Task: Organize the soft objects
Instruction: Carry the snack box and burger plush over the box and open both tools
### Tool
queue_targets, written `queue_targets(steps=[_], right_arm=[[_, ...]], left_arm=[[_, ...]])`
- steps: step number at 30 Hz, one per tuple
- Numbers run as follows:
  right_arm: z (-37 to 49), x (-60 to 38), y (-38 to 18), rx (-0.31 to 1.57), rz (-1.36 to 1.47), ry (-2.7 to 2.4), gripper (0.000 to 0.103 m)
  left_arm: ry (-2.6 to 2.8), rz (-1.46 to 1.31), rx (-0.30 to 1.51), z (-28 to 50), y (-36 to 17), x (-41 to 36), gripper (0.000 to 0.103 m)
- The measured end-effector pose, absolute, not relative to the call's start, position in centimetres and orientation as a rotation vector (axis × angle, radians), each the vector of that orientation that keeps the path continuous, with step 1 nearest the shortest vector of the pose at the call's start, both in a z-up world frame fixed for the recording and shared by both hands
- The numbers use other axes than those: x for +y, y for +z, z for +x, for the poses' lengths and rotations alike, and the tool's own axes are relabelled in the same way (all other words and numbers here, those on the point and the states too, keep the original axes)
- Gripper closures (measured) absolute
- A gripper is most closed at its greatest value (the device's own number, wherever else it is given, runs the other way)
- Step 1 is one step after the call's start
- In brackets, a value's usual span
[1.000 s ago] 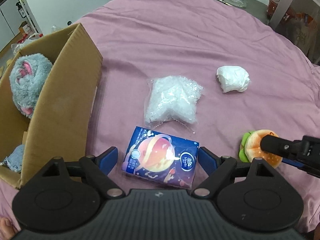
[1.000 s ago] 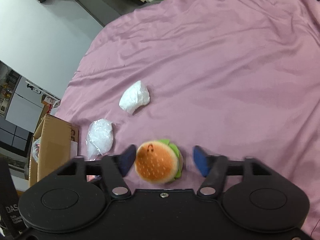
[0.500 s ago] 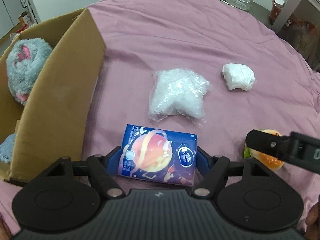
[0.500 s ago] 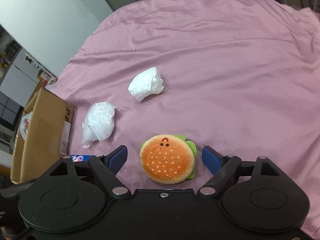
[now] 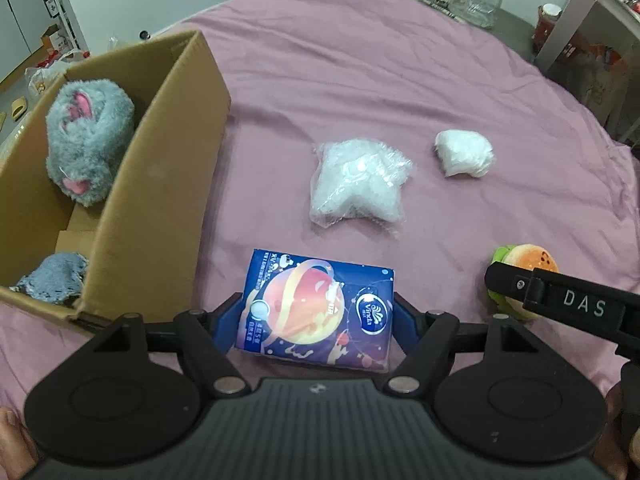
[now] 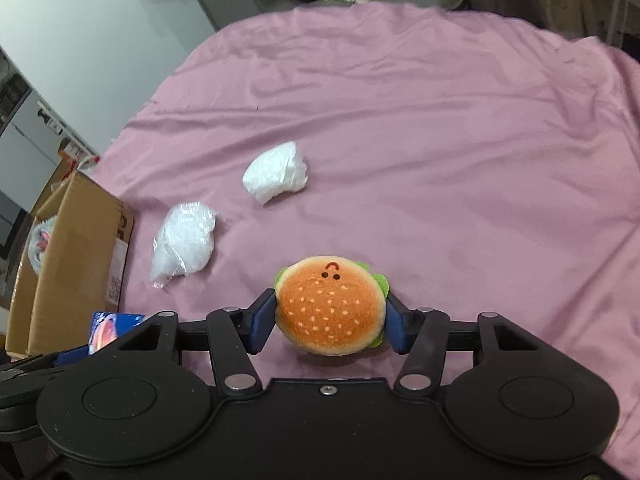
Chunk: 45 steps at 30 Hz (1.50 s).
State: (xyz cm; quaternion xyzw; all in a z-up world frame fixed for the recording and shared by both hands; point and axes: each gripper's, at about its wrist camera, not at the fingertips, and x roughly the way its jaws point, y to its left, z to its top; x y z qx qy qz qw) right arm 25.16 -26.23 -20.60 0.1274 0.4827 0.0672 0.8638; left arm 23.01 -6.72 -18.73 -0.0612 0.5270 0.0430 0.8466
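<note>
Soft objects lie spread over the pink-covered tabletop [image 5: 360, 80], and I have one in each gripper. My left gripper [image 5: 318, 320] has its blue pads pressed on both short sides of the blue tissue pack [image 5: 316, 312], so it holds the pack just beside the near corner of the cardboard box [image 5: 160, 200]. My right gripper [image 6: 330, 322] is closing its jaws on the burger plush [image 6: 331, 304]; both blue pads already touch the bun's sides, with green felt lettuce showing behind. Inside the box I see a grey furry plush with pink patches [image 5: 86, 140] against the far wall and a blue-grey cloth [image 5: 52, 280] in the near corner. Beyond the tissue pack sits a clear bag of white stuffing [image 5: 358, 184], and to its right, apart from it, a smaller white wad [image 5: 464, 154]. In the left wrist view the black arm of my right gripper crosses in front of the burger plush at the right edge.
</note>
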Motion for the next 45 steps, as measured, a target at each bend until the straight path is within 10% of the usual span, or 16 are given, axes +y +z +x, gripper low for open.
queue_targets(steps=[45], right_arm=[[21.7,-12.6,-10.1,0.869,0.191,0.245,0.049]], left_arm=[[0.040,-0.227,0.875,20.7,-8.8,5.8,0.029]])
